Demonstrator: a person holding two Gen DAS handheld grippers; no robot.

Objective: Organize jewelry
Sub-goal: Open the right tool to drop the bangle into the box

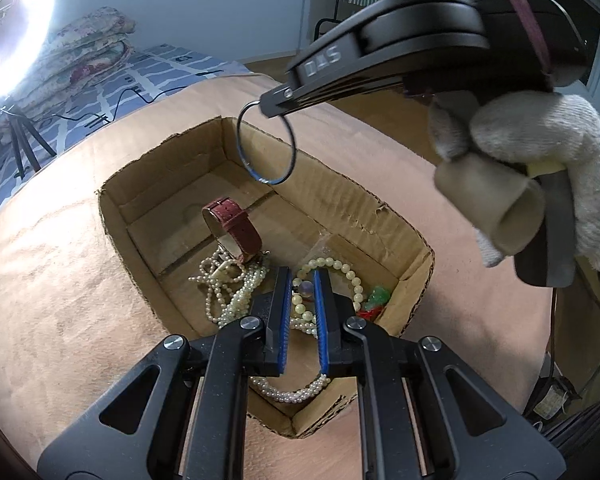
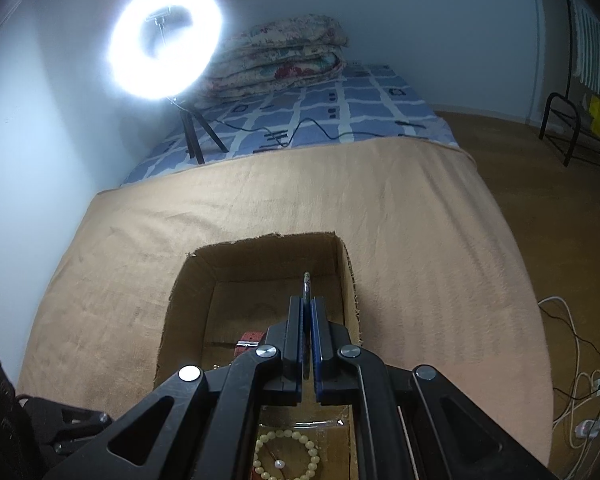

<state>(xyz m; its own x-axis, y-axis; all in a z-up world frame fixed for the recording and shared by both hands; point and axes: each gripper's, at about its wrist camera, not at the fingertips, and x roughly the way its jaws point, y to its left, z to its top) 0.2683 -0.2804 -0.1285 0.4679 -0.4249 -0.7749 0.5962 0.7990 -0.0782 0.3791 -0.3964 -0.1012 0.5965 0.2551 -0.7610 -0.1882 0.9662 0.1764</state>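
Your right tongs (image 1: pixel 269 109) pinch the bangle (image 1: pixel 266 142) above the box (image 1: pixel 416 264); your left tongs (image 1: pixel 302 280) stand nearly closed, gripping nothing, over the beads (image 1: pixel 340 268).

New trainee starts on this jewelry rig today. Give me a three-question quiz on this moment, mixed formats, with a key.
1. True or false: the right claw is shut on the metal bangle.
2. Which item stands on edge in the cardboard box? A) a silver spoon B) the red watch strap C) a glass bottle
3. Fill in: the bangle hangs above the open ____.

Key
1. True. The bangle dangles from the closed tips, clear of the box floor.
2. B. It sits beside the pearl necklaces, with the pale bead bracelet to its right.
3. Box.
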